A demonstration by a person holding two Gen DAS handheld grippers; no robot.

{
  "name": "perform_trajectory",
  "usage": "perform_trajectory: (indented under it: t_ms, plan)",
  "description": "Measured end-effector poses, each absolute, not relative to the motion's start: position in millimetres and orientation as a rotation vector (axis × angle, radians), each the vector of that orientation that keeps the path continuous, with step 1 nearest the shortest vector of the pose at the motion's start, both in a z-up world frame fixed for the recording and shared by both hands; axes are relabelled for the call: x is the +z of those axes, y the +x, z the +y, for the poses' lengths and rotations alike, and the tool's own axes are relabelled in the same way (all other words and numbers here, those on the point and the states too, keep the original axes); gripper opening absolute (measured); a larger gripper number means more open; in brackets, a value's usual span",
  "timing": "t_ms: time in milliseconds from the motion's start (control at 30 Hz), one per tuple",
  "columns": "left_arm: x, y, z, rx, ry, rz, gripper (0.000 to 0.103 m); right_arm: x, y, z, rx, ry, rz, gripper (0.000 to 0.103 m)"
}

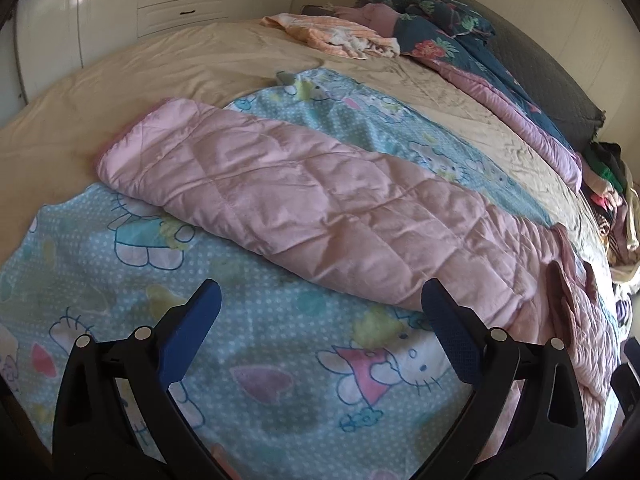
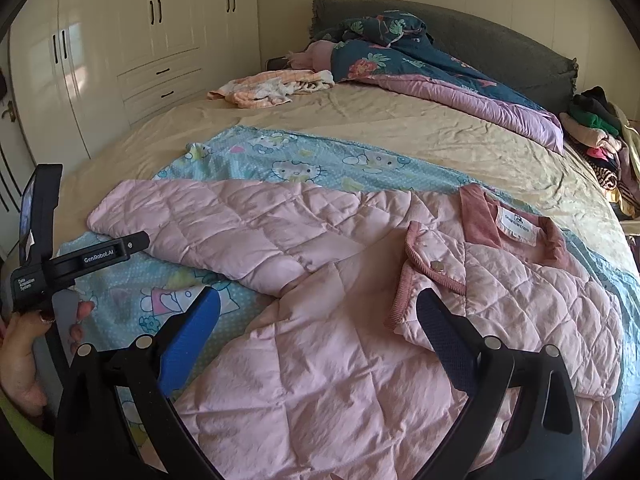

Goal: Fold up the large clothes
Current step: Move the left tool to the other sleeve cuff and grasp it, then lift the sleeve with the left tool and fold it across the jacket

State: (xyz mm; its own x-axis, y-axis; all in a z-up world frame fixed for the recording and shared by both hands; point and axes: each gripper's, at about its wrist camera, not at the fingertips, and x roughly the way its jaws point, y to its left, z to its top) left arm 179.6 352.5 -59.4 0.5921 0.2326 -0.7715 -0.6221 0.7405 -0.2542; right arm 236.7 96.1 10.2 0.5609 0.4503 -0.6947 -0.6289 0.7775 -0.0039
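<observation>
A pink quilted jacket (image 2: 320, 320) lies flat on a light-blue cartoon-print sheet (image 2: 288, 160) on the bed. Its collar with a white label (image 2: 516, 224) points to the right, and one sleeve (image 1: 280, 200) stretches out to the left. My left gripper (image 1: 320, 304) hovers open over the blue sheet, just short of the sleeve, holding nothing. My right gripper (image 2: 320, 312) is open above the jacket's body, below the turned-back front flap (image 2: 432, 272). In the right wrist view the left gripper's body (image 2: 60, 256) shows at the left edge, held by a hand (image 2: 24, 360).
Beige bedding (image 2: 400, 128) covers the bed. A peach-and-white cloth (image 2: 272, 84) and a dark floral quilt with a pink lining (image 2: 420, 64) lie near the grey headboard (image 2: 500, 48). A heap of clothes (image 2: 600, 136) sits at the right. White wardrobes with drawers (image 2: 160, 40) stand behind.
</observation>
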Motion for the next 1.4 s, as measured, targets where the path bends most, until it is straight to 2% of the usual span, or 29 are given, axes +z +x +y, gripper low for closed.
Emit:
perform_trajectory:
  t_ms: [667,733,833,867,1000,1400]
  plan:
    - [-102,186,451,0.711,-0.851,0.731,0.094,4,248,77,0.607,-0.242,0.754,0.098]
    - [-98,186,456,0.721,-0.858,0.71,0.084,5,250,74,0.599,-0.234,0.757,0.098]
    - [-85,183,458,0.746,-0.85,0.662,0.045,7,253,66,0.589,-0.213,0.756,0.098]
    - [-80,182,459,0.745,-0.845,0.644,0.021,8,253,63,0.585,-0.204,0.756,0.098]
    - [-52,178,452,0.697,-0.825,0.571,0.012,12,251,51,0.579,-0.174,0.756,0.098]
    - [66,183,373,0.555,-0.634,0.402,0.01,33,238,1,0.556,-0.06,0.744,0.098]
